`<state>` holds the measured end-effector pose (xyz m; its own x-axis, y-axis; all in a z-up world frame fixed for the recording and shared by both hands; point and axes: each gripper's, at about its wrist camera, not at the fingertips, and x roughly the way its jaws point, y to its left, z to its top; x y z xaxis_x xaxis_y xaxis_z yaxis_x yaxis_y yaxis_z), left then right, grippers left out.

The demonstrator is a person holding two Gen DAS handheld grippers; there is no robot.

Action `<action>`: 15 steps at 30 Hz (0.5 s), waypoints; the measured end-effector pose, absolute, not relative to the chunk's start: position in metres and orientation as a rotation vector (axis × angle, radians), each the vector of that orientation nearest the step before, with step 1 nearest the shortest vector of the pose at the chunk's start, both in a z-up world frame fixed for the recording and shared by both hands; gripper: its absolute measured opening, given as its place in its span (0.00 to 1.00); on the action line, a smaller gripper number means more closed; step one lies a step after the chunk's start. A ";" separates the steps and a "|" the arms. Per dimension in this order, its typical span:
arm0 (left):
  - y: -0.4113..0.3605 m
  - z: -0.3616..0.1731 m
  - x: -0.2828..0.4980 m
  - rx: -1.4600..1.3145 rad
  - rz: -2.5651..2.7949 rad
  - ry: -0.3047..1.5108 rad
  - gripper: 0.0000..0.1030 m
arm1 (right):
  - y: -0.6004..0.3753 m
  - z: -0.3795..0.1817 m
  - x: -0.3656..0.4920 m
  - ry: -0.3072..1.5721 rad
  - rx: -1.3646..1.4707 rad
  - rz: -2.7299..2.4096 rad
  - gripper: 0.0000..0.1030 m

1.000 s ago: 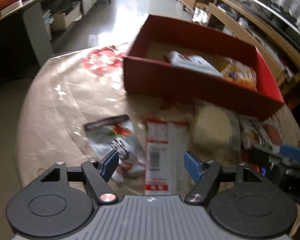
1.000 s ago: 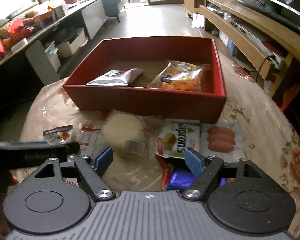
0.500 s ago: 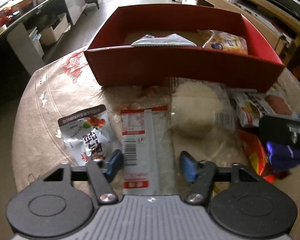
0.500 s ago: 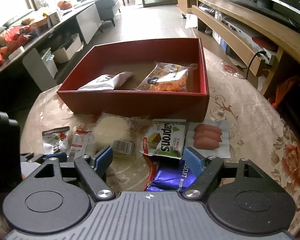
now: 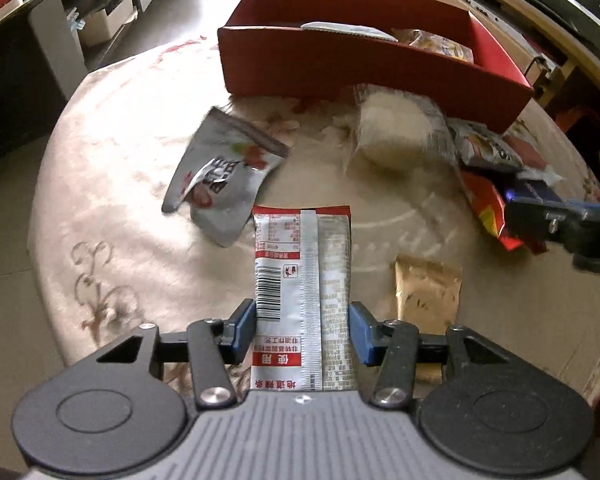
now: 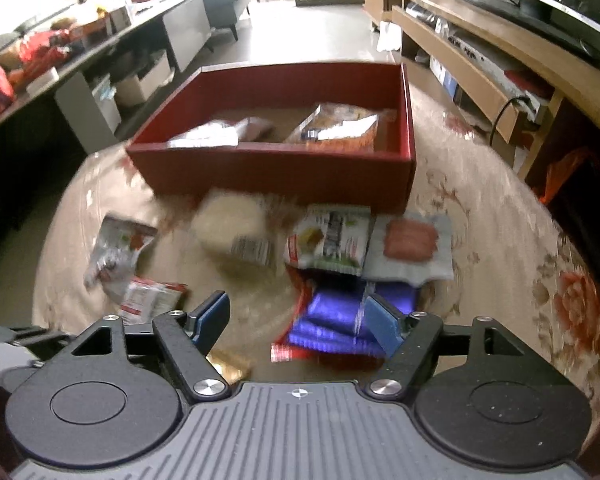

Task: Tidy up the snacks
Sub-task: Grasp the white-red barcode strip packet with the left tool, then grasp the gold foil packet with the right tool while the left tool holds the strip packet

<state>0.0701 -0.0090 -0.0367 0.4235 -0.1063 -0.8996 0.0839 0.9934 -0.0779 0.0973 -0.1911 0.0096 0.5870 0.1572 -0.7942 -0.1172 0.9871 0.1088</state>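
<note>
My left gripper [image 5: 302, 330] is shut on a long red-and-white snack packet [image 5: 302, 280], held by its near end above the table; it also shows in the right wrist view [image 6: 148, 298]. My right gripper [image 6: 296, 318] is open and empty, low over a blue biscuit pack [image 6: 332, 316] lying on a red wrapper. The red box [image 6: 268, 168] stands at the back of the table and holds two snack bags [image 6: 336, 126]. The box also shows in the left wrist view [image 5: 340, 60].
On the round table lie a silver pouch [image 5: 220, 176], a pale bun in clear wrap [image 5: 396, 132], a green-and-white snack bag [image 6: 328, 240], a sausage pack [image 6: 410, 240] and a small brown sachet [image 5: 426, 292]. The right gripper's finger [image 5: 560, 228] reaches in at the right.
My left gripper has closed on the red-and-white packet and lifted it. The silver pouch has shifted away and turned. My right gripper has moved lower toward the blue pack.
</note>
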 end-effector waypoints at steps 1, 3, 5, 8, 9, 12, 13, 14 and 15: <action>-0.008 -0.037 0.070 -0.025 -0.114 1.129 0.53 | -0.190 0.006 0.095 0.943 0.043 0.160 0.78; -0.007 -0.038 0.074 -0.046 -0.102 1.124 0.61 | -0.188 0.001 0.092 0.966 0.040 0.159 0.79; -0.008 -0.039 0.078 -0.053 -0.082 1.118 0.66 | -0.186 -0.003 0.089 0.981 0.040 0.156 0.79; -0.015 -0.042 0.081 -0.025 -0.076 1.117 0.68 | -0.181 -0.004 0.085 0.986 0.043 0.160 0.82; -0.017 -0.042 0.080 -0.007 -0.075 1.114 0.64 | -0.179 -0.005 0.084 0.991 0.045 0.161 0.82; -0.013 -0.039 0.075 -0.018 -0.091 1.115 0.52 | -0.172 -0.011 0.081 1.017 0.048 0.172 0.82; -0.009 -0.038 0.074 -0.037 -0.096 1.119 0.51 | -0.169 -0.013 0.079 1.026 0.040 0.173 0.82; -0.004 -0.036 0.072 -0.049 -0.098 1.122 0.50 | -0.166 -0.015 0.079 1.032 0.033 0.172 0.82; 0.000 -0.036 0.070 -0.054 -0.096 1.122 0.49 | -0.164 -0.016 0.078 1.038 0.028 0.170 0.82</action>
<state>0.0700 -0.0001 -0.0356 0.4299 -0.1040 -0.8969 0.0494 0.9946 -0.0917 0.0784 -0.1641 -0.0165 0.4960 0.1539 -0.8546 -0.1273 0.9864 0.1037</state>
